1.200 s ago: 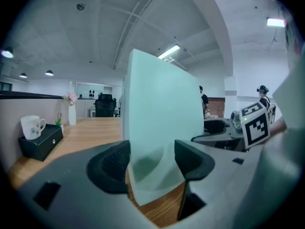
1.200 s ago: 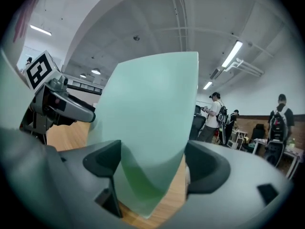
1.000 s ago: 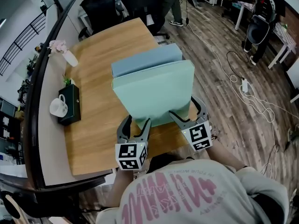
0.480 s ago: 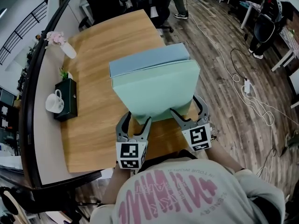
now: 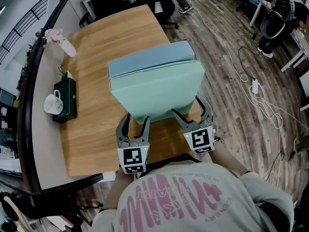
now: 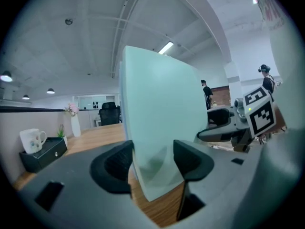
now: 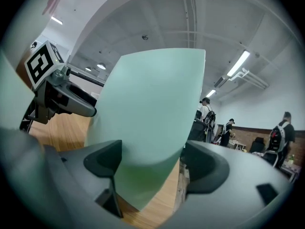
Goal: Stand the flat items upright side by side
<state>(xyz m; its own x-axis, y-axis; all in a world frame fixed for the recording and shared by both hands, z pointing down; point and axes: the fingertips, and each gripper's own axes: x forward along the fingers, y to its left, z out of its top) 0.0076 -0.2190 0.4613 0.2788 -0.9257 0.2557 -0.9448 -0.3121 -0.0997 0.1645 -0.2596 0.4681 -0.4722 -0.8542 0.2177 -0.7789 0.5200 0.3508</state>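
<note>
A mint green board (image 5: 154, 95) stands nearly upright on the wooden table (image 5: 96, 129), its face toward me. Right behind it a blue board (image 5: 149, 59) stands upright, side by side with it. My left gripper (image 5: 134, 125) grips the mint board's lower left corner (image 6: 162, 109). Its jaws have just been closing with that corner between them. My right gripper (image 5: 190, 111) is shut on the lower right corner (image 7: 152, 109). Each gripper shows in the other's view, the right gripper (image 6: 238, 128) and the left gripper (image 7: 62, 99).
A black box (image 5: 65, 99) with a white mug (image 5: 50, 103) on it sits at the table's left edge. Beyond it are a small plant (image 5: 63, 73) and a vase of pink flowers (image 5: 60, 40). Cables (image 5: 256, 86) run over the floor at right; office chairs stand past the far end.
Both grippers have shifted a little to the left and down with the mint board still between their jaws. The blue board stays where it was.
</note>
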